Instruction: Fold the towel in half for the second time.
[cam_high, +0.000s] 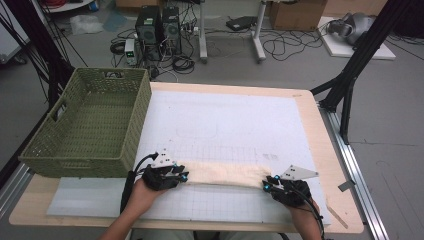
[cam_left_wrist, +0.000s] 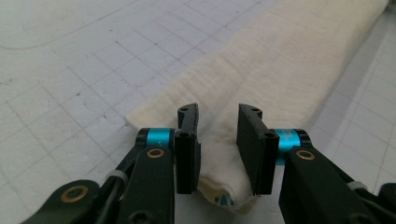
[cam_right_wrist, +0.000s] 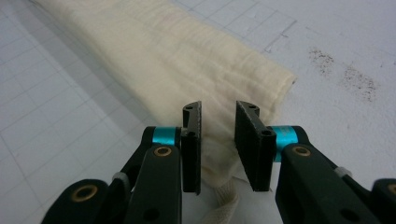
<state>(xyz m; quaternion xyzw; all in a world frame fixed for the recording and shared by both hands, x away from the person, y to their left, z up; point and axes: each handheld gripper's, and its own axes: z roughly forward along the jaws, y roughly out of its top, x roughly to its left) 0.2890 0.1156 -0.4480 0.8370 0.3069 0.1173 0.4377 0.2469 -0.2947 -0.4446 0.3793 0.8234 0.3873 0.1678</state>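
A cream cloth (cam_high: 225, 174), folded into a long narrow strip, lies across the near part of the white gridded mat (cam_high: 225, 115). My left gripper (cam_high: 182, 176) is at its left end and my right gripper (cam_high: 267, 184) at its right end. In the left gripper view the jaws of the left gripper (cam_left_wrist: 218, 112) hold a bunched end of the cloth (cam_left_wrist: 280, 70) between them. In the right gripper view the right gripper (cam_right_wrist: 218, 107) pinches the other end of the cloth (cam_right_wrist: 187, 60), and a hem hangs below the jaws.
A green woven basket (cam_high: 135, 125) stands empty on the table's left side, just beyond my left gripper. The wooden table (cam_high: 320, 130) ends close to my right hand. Dark specks mark the mat (cam_right_wrist: 355, 79) near the cloth's right end.
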